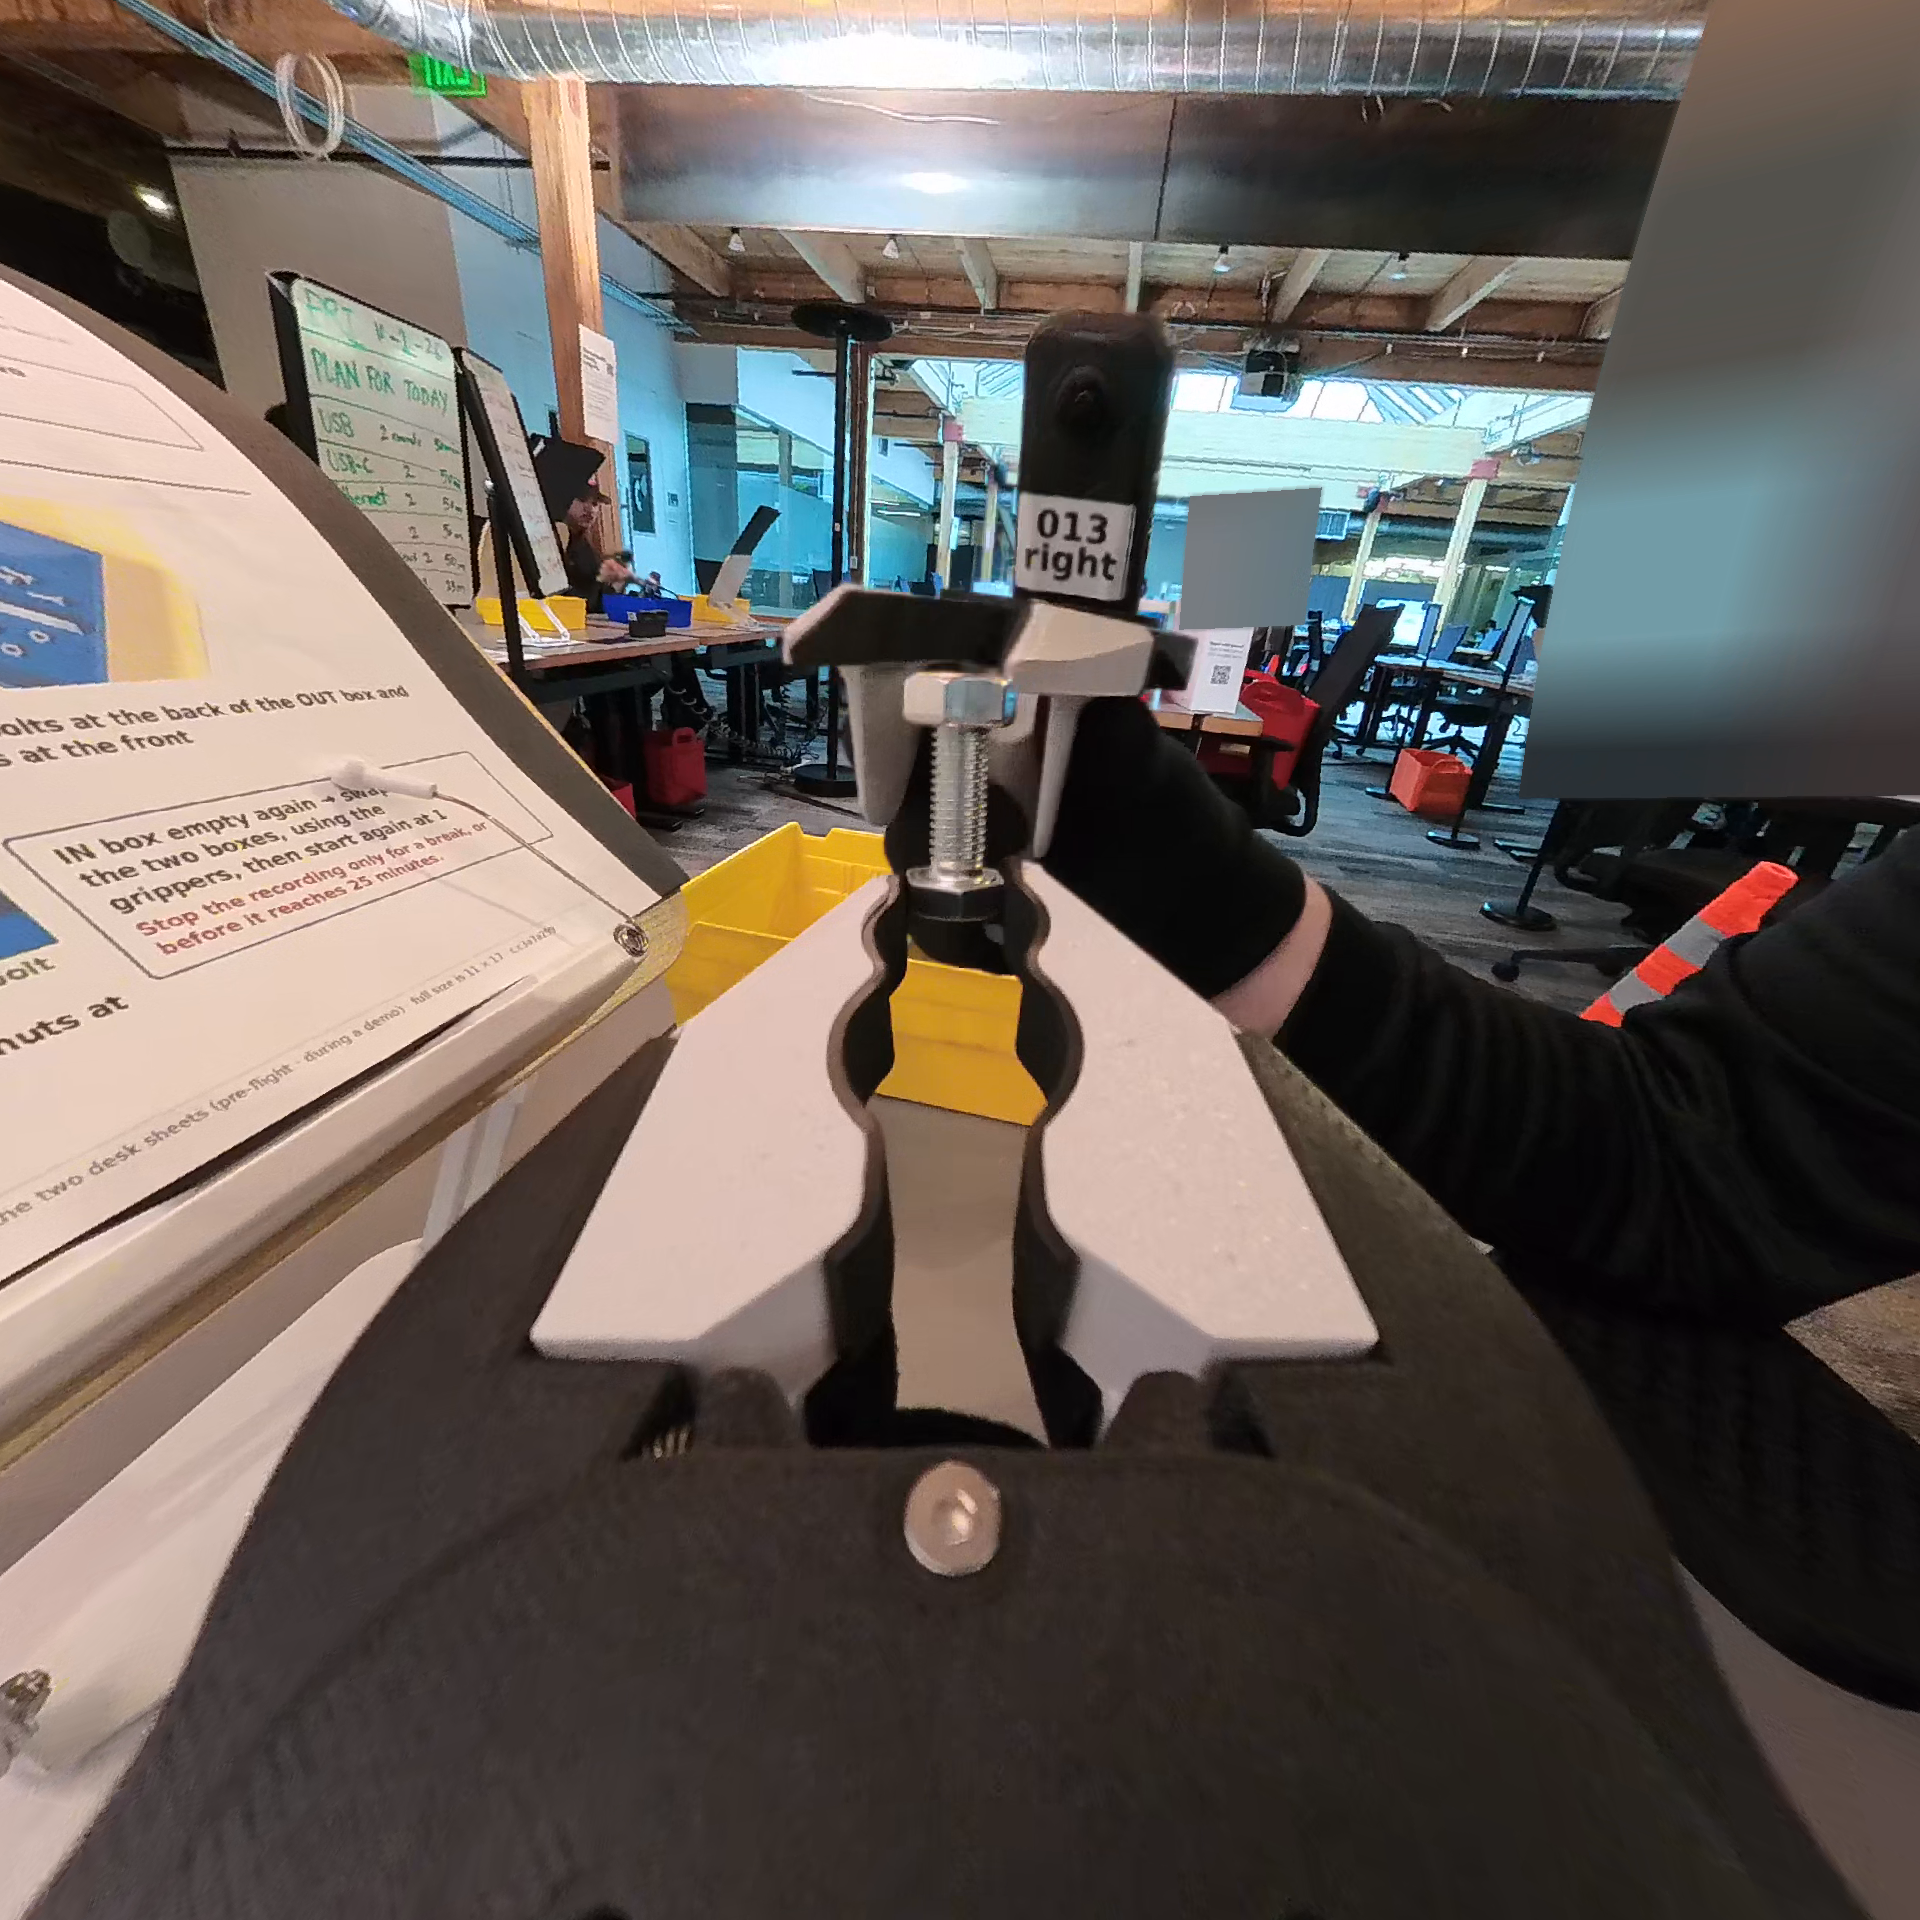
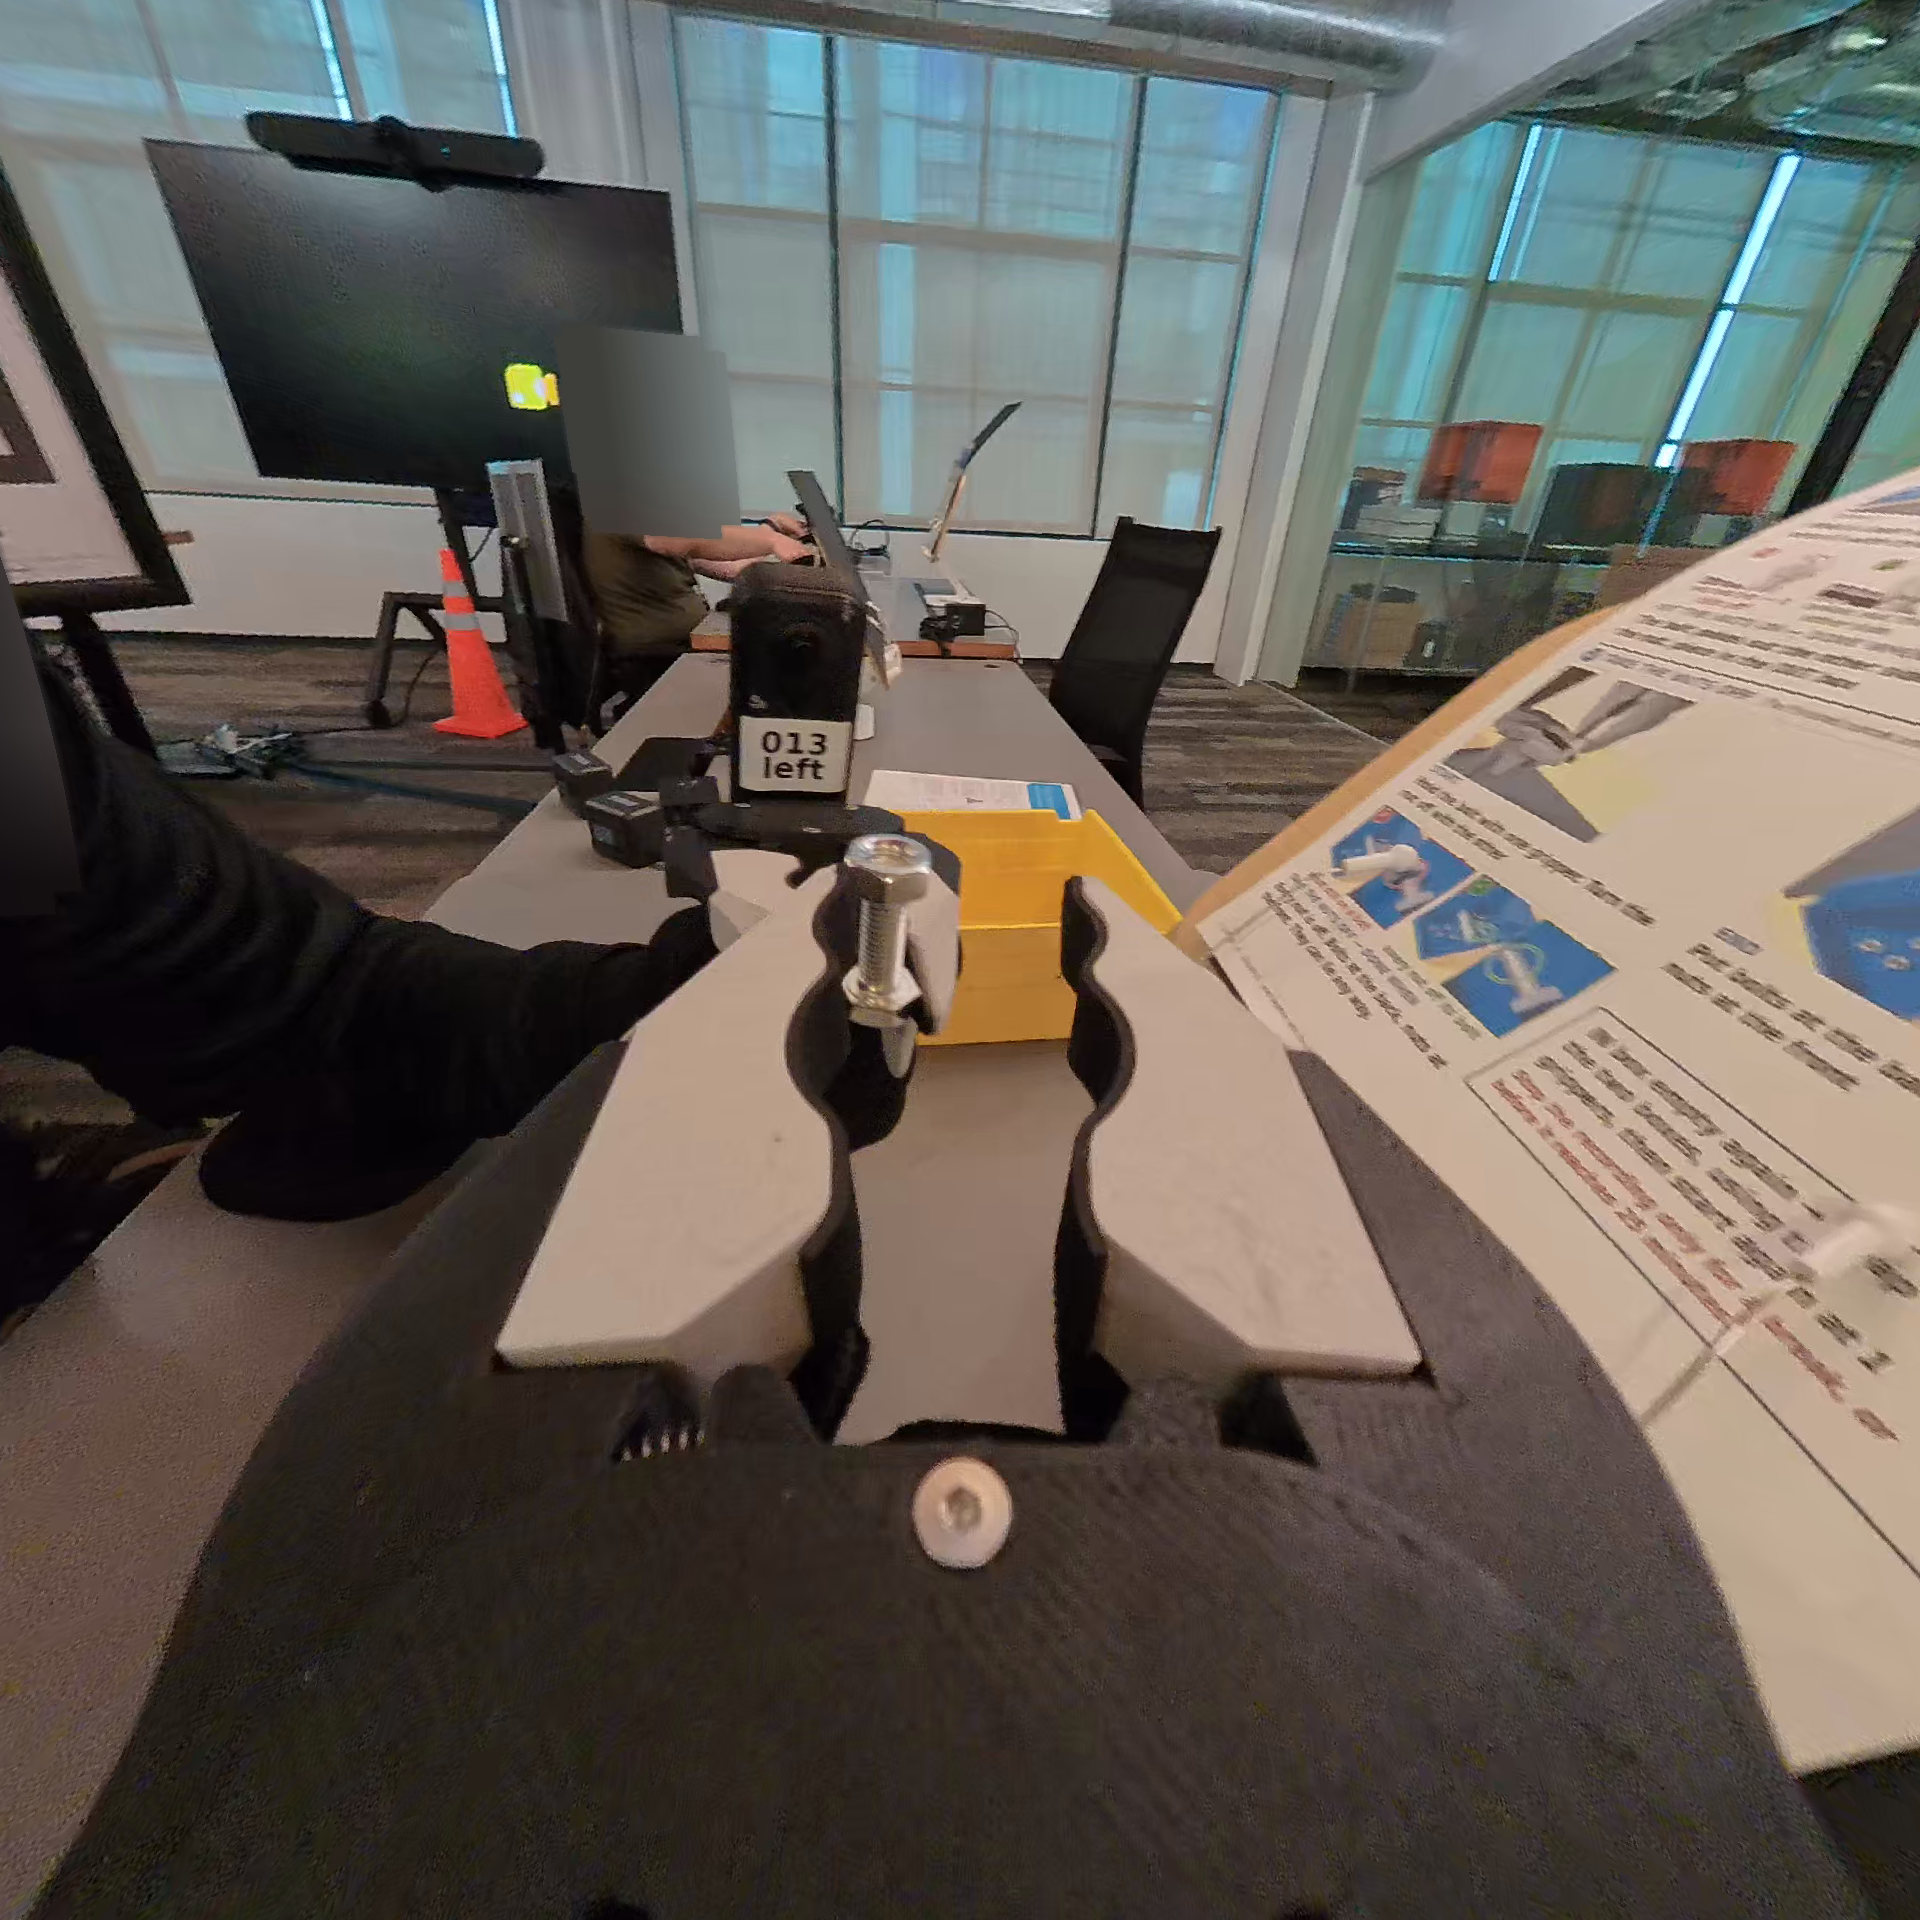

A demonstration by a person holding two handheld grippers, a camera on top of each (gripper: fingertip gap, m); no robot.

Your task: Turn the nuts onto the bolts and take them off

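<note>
The left claw (image 1: 951, 914) is pinched narrow on the hex nut (image 1: 954, 881) at the lower end of an upright steel bolt (image 1: 958, 790), its white fingers (image 1: 727, 1122) closing near the tips so the nut sits just between them. The bolt's hex head (image 1: 958, 698) is at the top, level with the right claw, which shows farther off in the left wrist view, held by a black-gloved hand (image 1: 1143, 862).

In the right wrist view, the right claw (image 2: 966, 940) is wide, its fingers (image 2: 1195, 1122) well apart. The bolt (image 2: 883, 930) stands just beside the inner edge of the right claw's left finger; whether it touches that finger I cannot tell. The left claw (image 2: 904, 987) grips the nut (image 2: 876, 990) from the far side.

A yellow bin (image 2: 1023, 914) rests on the grey worktop (image 2: 966, 727) behind the bolt. A printed instruction sheet (image 2: 1621, 1039) leans beside it.
</note>
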